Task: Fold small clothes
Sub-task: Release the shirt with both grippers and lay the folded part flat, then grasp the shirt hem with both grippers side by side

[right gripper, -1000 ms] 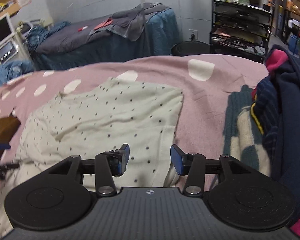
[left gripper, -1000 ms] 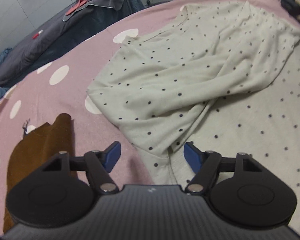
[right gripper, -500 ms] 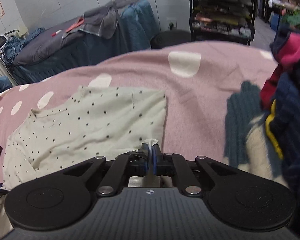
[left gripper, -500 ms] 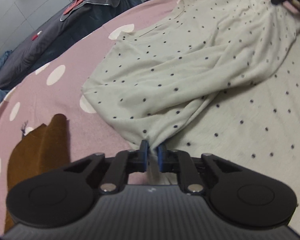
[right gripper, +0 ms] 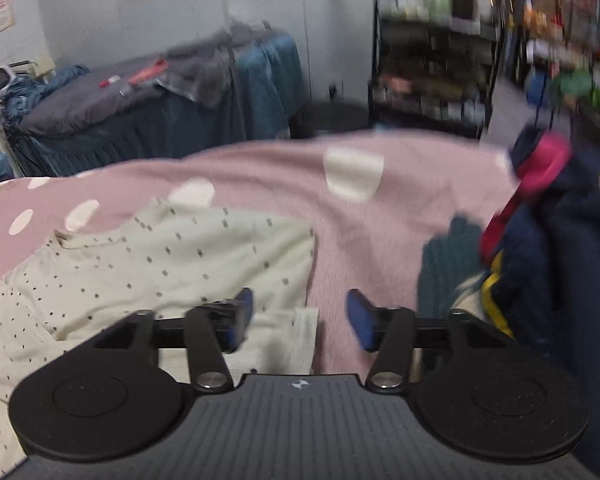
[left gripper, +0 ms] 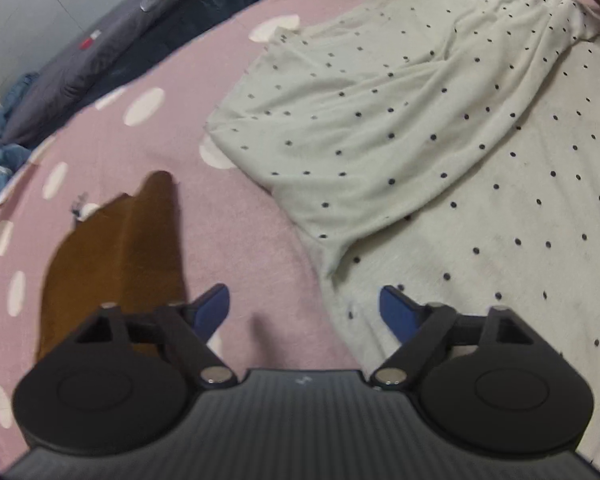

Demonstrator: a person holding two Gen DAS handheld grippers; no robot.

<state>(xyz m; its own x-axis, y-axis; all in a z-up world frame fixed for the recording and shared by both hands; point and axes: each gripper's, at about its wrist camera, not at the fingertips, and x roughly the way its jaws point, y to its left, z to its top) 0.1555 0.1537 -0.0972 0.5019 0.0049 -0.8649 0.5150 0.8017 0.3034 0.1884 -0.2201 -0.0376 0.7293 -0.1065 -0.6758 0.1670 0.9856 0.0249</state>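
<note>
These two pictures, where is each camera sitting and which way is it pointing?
Left wrist view: sits on the left gripper, looking down along its open blue fingers at the dotted white garment, the pink bedspread and a brown garment.
Right wrist view: sits on the right gripper, jaws open, facing across the bed toward a dark clothes pile and shelves.
Shared: the dotted garment and bedspread appear in both.

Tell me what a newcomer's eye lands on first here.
The cream polka-dot top spread over the pink spotted blanket, one sleeve folded across its body, fills most of the left wrist view. A brown garment lies on the blanket to its left. Both the left gripper and the right gripper are open, holding nothing.
</note>
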